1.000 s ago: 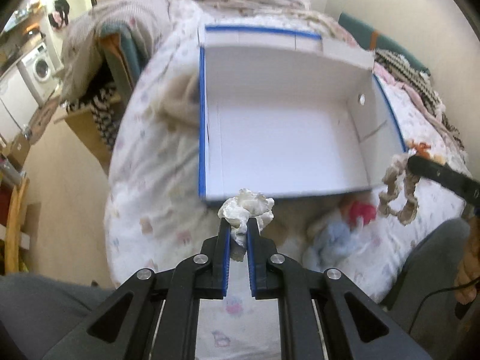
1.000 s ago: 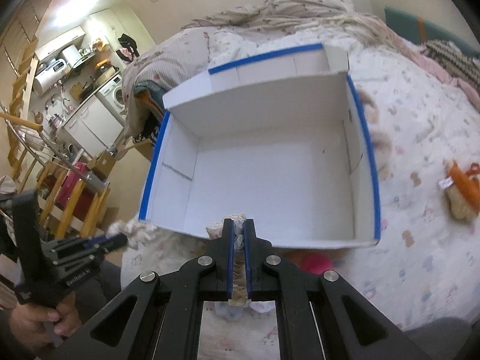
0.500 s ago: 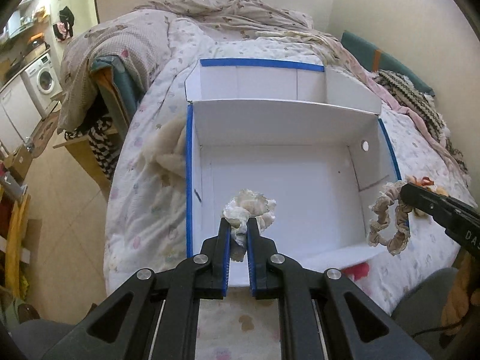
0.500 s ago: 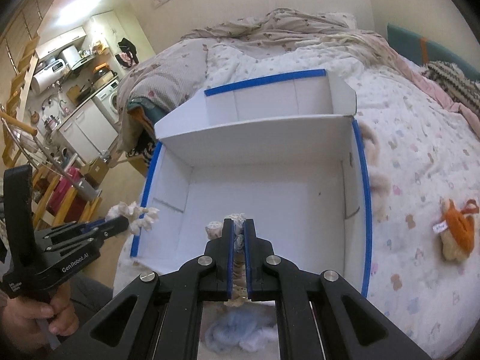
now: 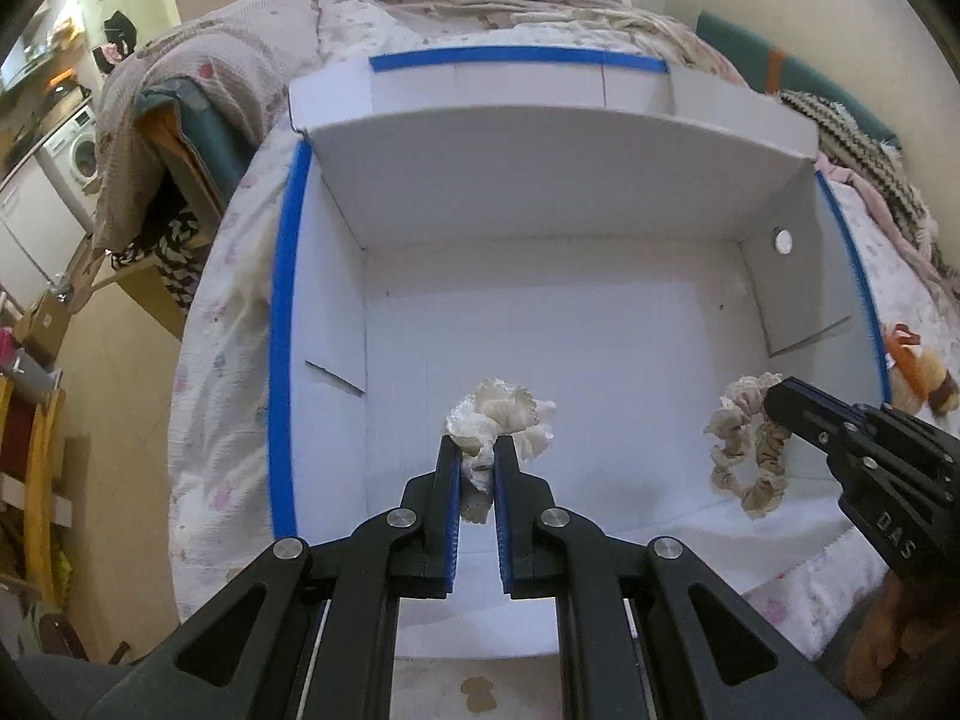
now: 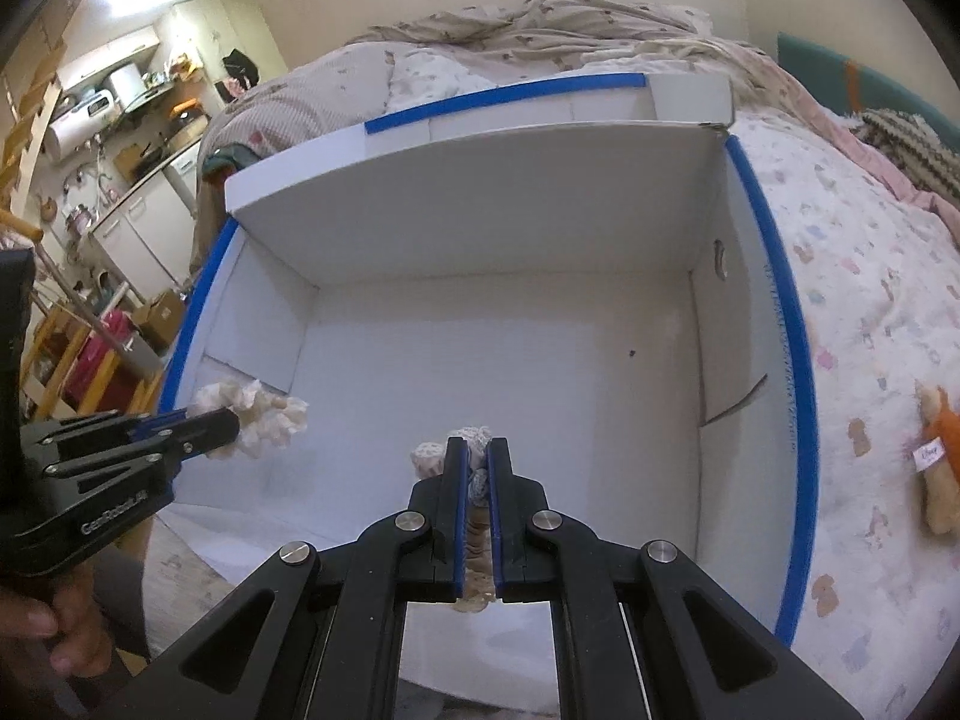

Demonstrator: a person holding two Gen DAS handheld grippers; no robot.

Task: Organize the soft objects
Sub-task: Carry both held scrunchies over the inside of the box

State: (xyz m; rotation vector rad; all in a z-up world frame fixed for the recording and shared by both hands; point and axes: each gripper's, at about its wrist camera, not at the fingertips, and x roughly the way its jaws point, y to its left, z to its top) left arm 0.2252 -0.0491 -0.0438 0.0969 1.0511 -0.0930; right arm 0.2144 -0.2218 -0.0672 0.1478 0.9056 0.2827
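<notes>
A bed [image 6: 852,312] fills the room here, its pale quilt dotted with small bear prints, and on it sits a white cardboard box [image 5: 600,192] edged in blue tape, flaps up, open to us.

Nearest, at six o'clock in the left wrist view, the left gripper [image 5: 477,447] has its blue-lined fingers clamped on a white scrunchie [image 5: 510,414]. It's a ruffled, frilly puff of cream-white cloth, bunched above the fingertips and hanging over the box floor, near the front wall.

Over at four o'clock in that same view comes the right gripper [image 5: 774,399], pinched shut on a beige scrunchie [image 5: 747,450]. This one's a crinkled ring of tan fabric with a lacy paler edge, dangling as an open loop inside the box by its right wall. From the right wrist view the same gripper [image 6: 477,450] shows the fabric squeezed tight between the fingers, with a ribbed length trailing down behind them.

Further out at three o'clock in the right wrist view, a small plush toy [image 6: 936,468] in orange and tan lies on the quilt, outside the box.

At the far end, twelve o'clock, a rumpled blanket [image 6: 540,24] is heaped against the wall.
</notes>
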